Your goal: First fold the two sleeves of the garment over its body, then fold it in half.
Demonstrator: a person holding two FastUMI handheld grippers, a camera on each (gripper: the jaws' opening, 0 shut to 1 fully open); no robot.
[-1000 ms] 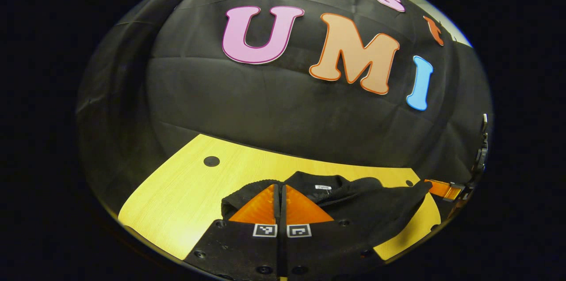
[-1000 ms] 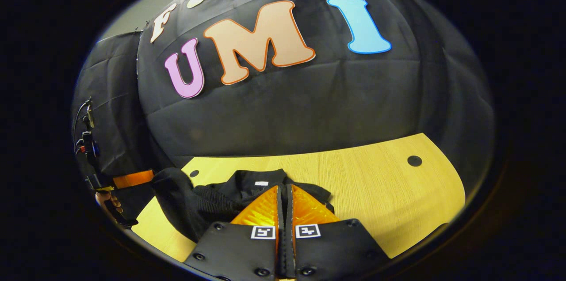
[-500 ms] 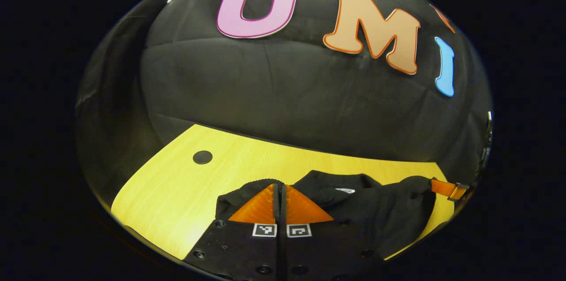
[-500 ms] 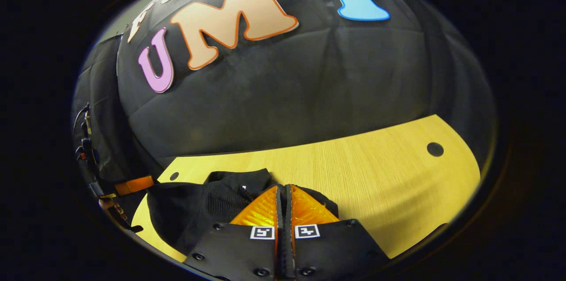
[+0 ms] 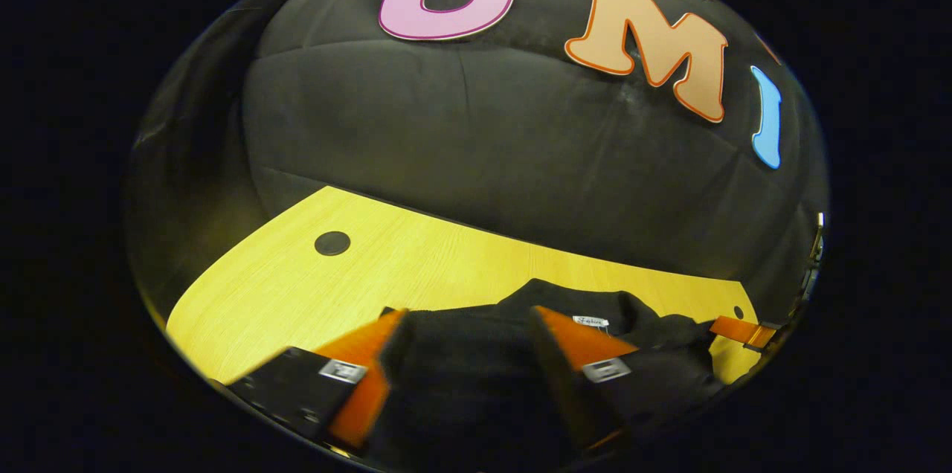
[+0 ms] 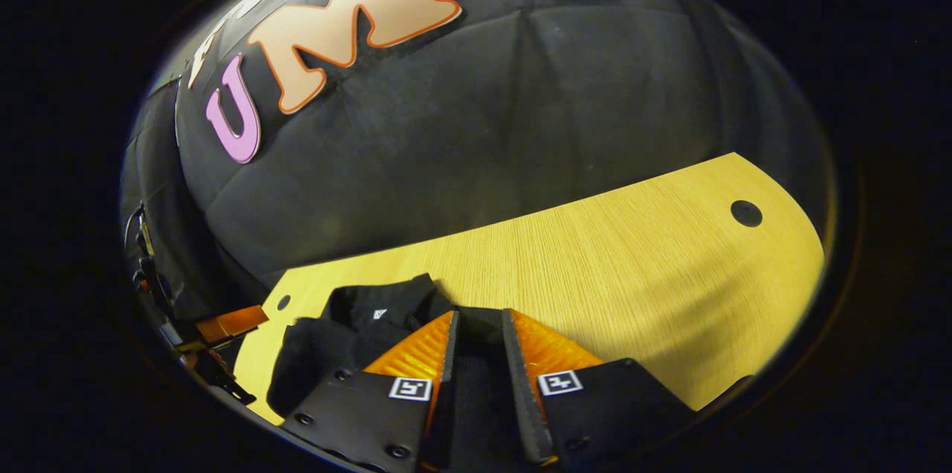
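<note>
- The left gripper [image 5: 465, 343] has its fingers spread wide apart, with black fabric of the garment [image 5: 476, 384] lying in the gap between them.
- The right gripper [image 6: 480, 332] has its fingers parted by a narrower gap, again with the black cloth lying between them and no clamp on it.
- The garment is bunched near the front edge of the yellow wooden table [image 5: 446, 265], its collar tag facing up.
- In the left gripper view the right gripper shows at the table's right edge.
- A dark round hole [image 6: 746, 213] sits near the table's far right corner in the right gripper view.
</note>
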